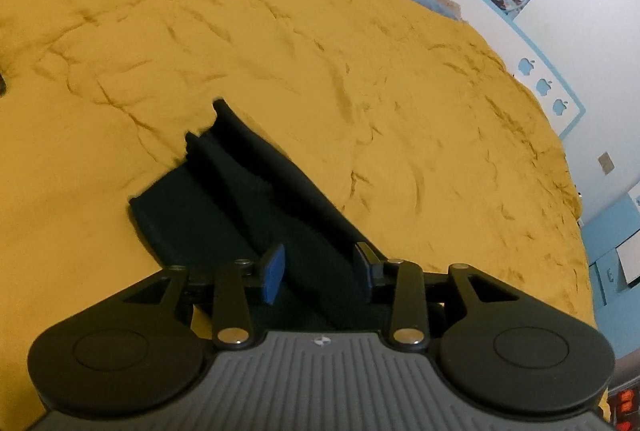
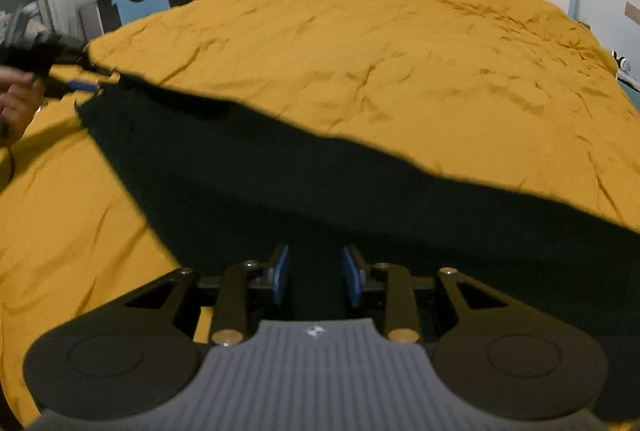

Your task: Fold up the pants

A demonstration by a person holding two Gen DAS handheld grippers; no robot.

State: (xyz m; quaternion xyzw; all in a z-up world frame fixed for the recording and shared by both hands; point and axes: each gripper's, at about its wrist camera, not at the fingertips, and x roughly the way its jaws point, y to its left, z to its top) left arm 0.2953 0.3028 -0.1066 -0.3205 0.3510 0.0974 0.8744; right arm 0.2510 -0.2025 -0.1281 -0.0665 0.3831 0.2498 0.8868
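Pants (image 1: 224, 199) between parted left fingers (image 1: 274, 273)

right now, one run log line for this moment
task: fold pants | pants: dark, on yellow bedspread | left gripper: open over pants | right gripper: open over pants

both grippers (image 1: 320, 267) (image 2: 316, 275): black linkage arms, brass-coloured pivot screws, blue finger pads (image 1: 274, 273), grey ribbed housing with small white logo.
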